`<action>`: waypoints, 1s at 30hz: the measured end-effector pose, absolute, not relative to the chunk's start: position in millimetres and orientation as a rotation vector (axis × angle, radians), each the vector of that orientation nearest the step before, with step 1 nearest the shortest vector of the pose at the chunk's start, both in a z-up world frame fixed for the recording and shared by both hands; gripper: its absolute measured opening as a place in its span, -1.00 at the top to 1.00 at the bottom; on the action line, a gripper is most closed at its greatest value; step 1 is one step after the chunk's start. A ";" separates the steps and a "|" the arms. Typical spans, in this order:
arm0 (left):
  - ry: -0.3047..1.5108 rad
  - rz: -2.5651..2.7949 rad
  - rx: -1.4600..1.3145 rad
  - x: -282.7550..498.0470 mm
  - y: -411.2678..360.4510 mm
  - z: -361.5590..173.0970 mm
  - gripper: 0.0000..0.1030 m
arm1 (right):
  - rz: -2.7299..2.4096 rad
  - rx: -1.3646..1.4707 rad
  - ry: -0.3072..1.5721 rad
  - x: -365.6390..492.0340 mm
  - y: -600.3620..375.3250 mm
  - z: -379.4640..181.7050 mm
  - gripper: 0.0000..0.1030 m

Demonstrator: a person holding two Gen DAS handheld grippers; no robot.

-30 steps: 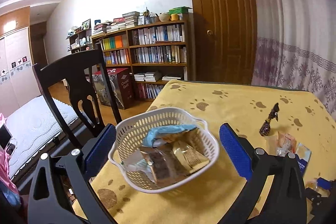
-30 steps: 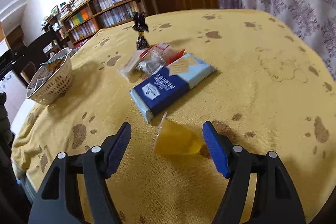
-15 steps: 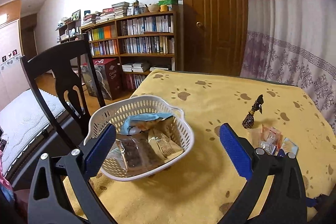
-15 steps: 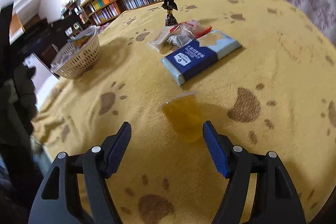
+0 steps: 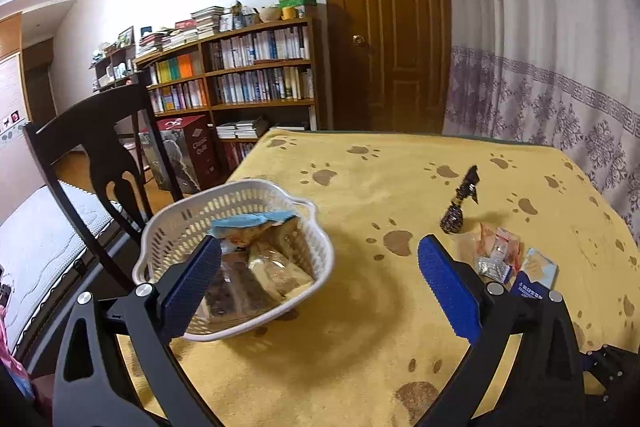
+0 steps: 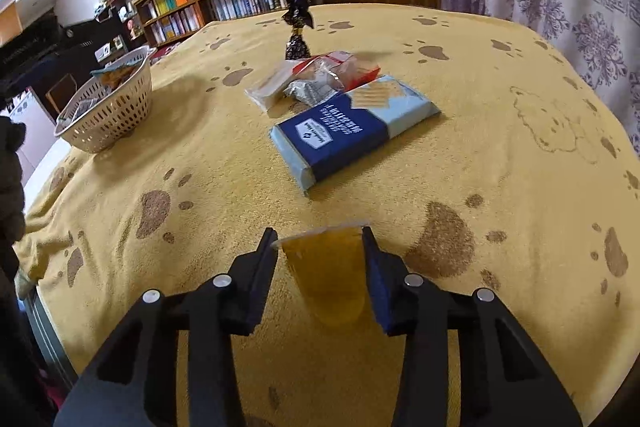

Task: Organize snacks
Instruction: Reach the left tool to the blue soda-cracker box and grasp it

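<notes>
Your right tool (image 6: 320,247) has its two pads against the sides of the jelly cup (image 6: 326,267), one on each flank just under the rim, so it is holding the cup or on the point of it; whether the cup is off the table (image 6: 500,155) I cannot tell. The cup lies on its side near the table's near edge, its long axis running straight along the tool, wide foil mouth pointing away from you and narrow base toward the tool.

The basket (image 6: 108,107) lies ahead and to the left of that tool, at the table's left edge, well apart from the cup. That is the direction the carry most likely takes.

Your left tool (image 5: 320,267) is wide open, holding nothing, one pad in front of the basket's near rim. It is by far the nearer to the basket.

The cup is thin, clear plastic, tapered, amber inside; it will likely slip or dent if squeezed hard. The basket is white slotted plastic, already holding crinkly foil packets. The table's cloth is soft yellow towelling with brown paw prints.
</notes>
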State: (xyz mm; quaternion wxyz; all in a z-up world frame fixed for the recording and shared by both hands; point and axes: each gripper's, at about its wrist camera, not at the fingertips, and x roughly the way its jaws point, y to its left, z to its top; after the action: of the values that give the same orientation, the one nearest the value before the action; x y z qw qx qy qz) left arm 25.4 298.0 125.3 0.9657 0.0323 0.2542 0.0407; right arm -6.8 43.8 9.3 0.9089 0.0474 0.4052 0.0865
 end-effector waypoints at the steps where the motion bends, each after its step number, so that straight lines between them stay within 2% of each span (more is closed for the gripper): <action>1: 0.521 0.072 0.069 27.3 295.0 123.8 -0.94 | 0.171 0.104 0.831 -8.1 41.1 10.1 0.18; 16: 0.694 -0.223 0.130 64.4 201.5 71.2 -0.94 | 0.034 0.282 0.776 -5.3 -32.9 10.6 0.18; 30: 0.832 -0.394 0.201 92.1 135.0 28.0 -0.94 | 0.064 0.324 0.752 -7.2 -40.6 7.8 0.18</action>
State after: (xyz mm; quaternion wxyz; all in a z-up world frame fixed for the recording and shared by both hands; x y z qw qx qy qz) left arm 92.1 135.0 28.0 0.8910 0.0968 0.4009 -0.1900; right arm -7.2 -40.6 7.8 0.9170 0.1574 0.3653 0.0309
